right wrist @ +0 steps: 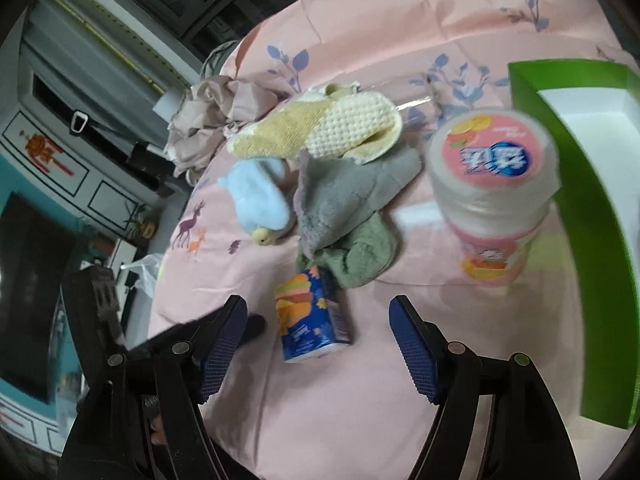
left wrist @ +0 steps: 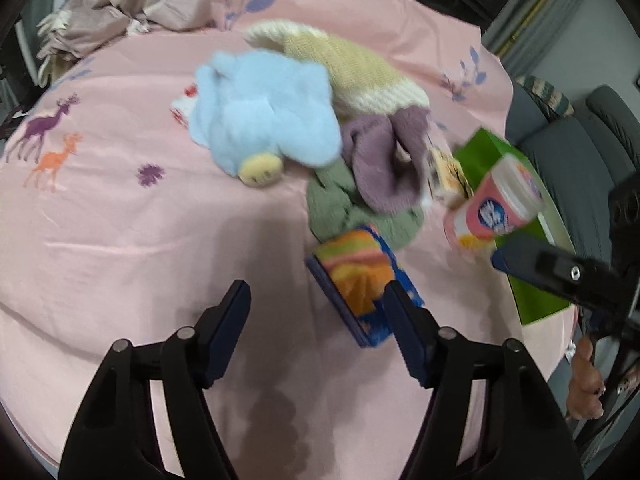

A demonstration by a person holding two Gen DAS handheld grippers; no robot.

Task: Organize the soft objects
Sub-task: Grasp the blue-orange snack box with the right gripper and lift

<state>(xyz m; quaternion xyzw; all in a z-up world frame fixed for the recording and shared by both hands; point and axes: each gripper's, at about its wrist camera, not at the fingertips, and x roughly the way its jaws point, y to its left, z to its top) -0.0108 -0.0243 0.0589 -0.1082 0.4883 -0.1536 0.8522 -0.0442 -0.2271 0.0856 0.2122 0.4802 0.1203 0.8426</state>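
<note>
Little looked done: the green box (right wrist: 576, 208), right of the right gripper (right wrist: 316, 340), showed only bare white floor. Both it and the left gripper (left wrist: 316, 320) stood apart, empty. Ahead lay the blue plush (left wrist: 260, 120), knitted cloths (left wrist: 352, 64), tissue pack (right wrist: 308, 316) and pink jar (right wrist: 492, 184), all unsorted

On the bed (right wrist: 360, 420), the tissue pack (right wrist: 310, 316) lies before the cloth pile (right wrist: 344, 200), the jar (right wrist: 494, 196) right of it beside the box (right wrist: 592, 216).
</note>
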